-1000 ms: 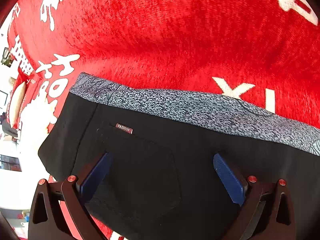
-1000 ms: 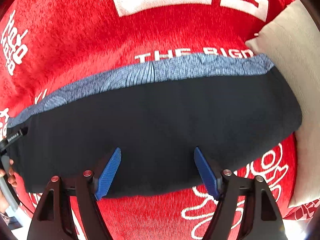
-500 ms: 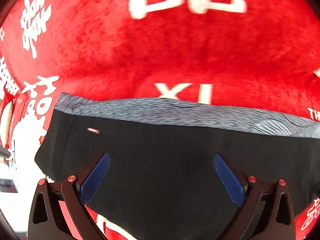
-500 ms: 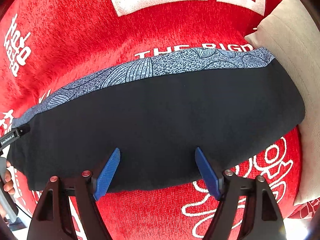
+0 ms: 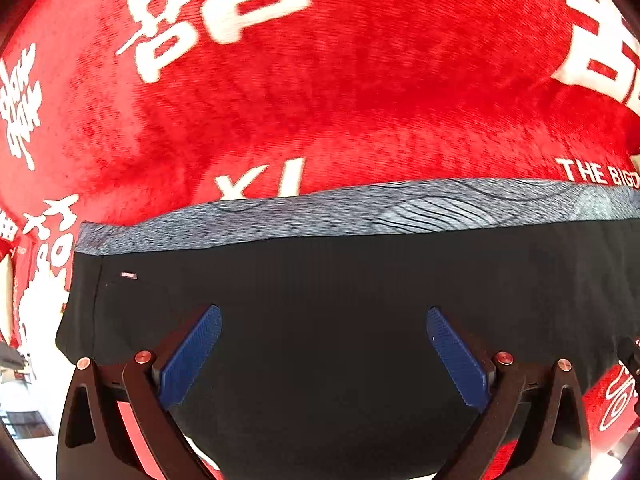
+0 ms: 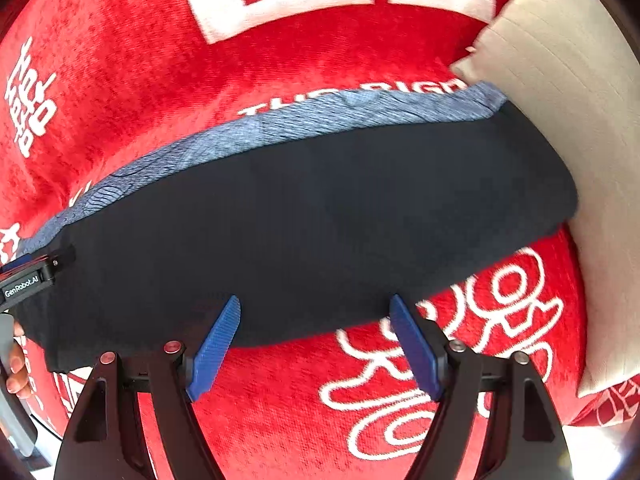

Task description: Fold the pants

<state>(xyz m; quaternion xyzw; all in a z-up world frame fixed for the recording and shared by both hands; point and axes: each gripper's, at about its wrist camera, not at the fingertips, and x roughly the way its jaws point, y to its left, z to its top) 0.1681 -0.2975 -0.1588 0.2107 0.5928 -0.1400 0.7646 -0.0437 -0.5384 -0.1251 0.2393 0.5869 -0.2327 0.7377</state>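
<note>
Since the earlier frames the left claw (image 5: 324, 354) has swept sideways along the pants (image 5: 320, 300): the small label near the pocket has slid toward the left edge of its view, and more of the grey patterned waistband (image 5: 360, 210) now shows. The right claw (image 6: 316, 344) has barely shifted and sits over the near hem.

The pants lie flat on a red blanket (image 5: 320, 100) with white lettering, already doubled into a long dark band, waistband on the far side. In the right wrist view their right end touches a beige cushion (image 6: 560, 80).

At the left, the left claw hangs above the dark cloth with its jaws spread wide and nothing between them. At the right, the right claw is likewise spread wide and empty, straddling the near edge of the cloth.

The fabric looks light, soft and limp, likely a stretchy knit; it will sag and crease wherever it is unsupported. The plush blanket probably drags on it. A pinch through all layers at each end's corners seems the safest hold for the next fold.
</note>
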